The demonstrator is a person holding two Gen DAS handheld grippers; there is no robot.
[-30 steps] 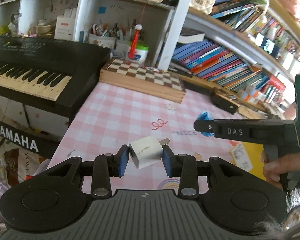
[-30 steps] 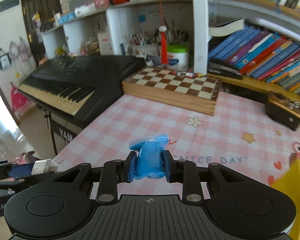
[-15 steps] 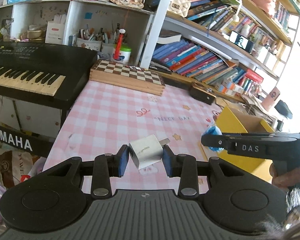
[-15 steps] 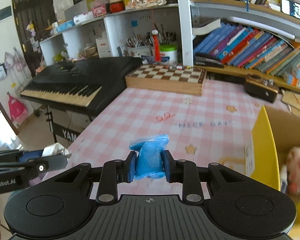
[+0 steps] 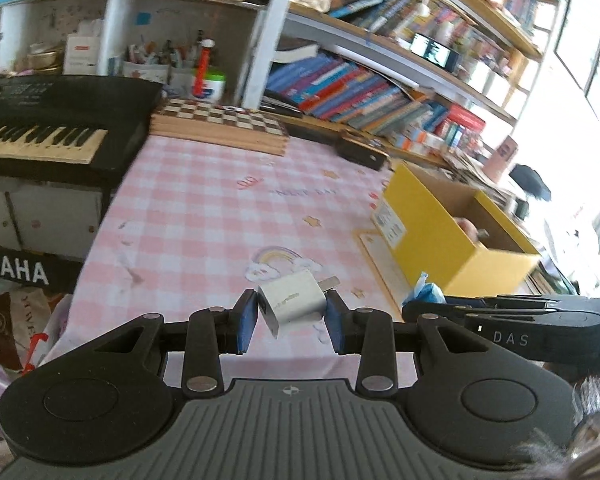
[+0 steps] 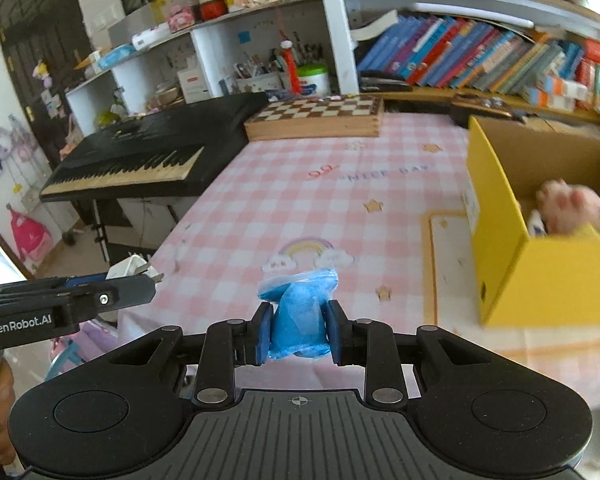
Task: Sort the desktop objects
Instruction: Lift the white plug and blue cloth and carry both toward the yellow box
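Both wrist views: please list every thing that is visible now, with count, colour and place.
USB charger: one, white, between the left fingers.
Plastic bag: one, blue, between the right fingers.
Box: one, yellow, open, right side of table.
Plush toy: one, pink, inside box.
Tablecloth: one, pink checked, on table.
Chessboard: one, brown and white, far end of table.
Keyboard: one, black, left of table.
Books: many, mixed colours, on shelf.
Left gripper: black, shut.
Right gripper: black, shut.
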